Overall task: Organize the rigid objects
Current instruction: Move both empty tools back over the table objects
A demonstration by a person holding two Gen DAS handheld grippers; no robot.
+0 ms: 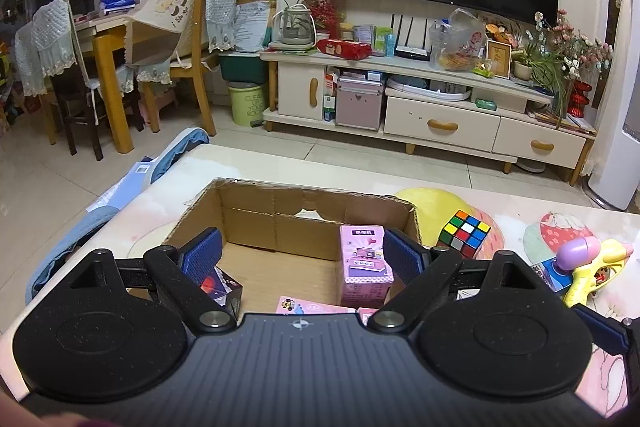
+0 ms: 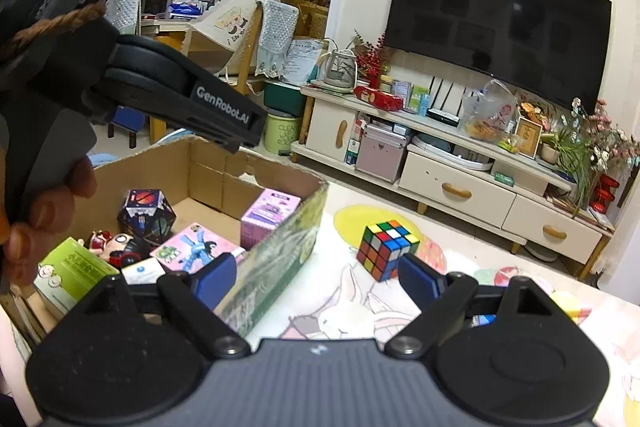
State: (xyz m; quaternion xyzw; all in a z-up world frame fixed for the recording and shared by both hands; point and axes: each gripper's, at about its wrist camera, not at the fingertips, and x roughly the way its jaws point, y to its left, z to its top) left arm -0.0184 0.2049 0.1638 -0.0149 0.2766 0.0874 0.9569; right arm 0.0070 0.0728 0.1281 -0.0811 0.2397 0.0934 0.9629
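Observation:
An open cardboard box (image 1: 280,203) sits on the table and holds a standing pink box (image 1: 365,265), a flat pink box (image 2: 198,247), a dark faceted puzzle ball (image 2: 146,217), a green box (image 2: 74,273) and a small figure (image 2: 114,245). My left gripper (image 1: 302,253) is open and empty above the box, its right finger close beside the standing pink box. My right gripper (image 2: 316,273) is open and empty over the box's right wall (image 2: 280,259). A Rubik's cube (image 2: 386,249) stands on the table right of the box, also in the left wrist view (image 1: 464,233). A yellow toy gun (image 1: 592,271) lies further right.
The table has a cartoon-print cover (image 2: 348,303). The left hand-held gripper body (image 2: 120,79) hangs over the box in the right wrist view. A TV stand (image 1: 432,107), dining chairs (image 1: 188,67) and a green bin (image 1: 248,103) stand beyond the table.

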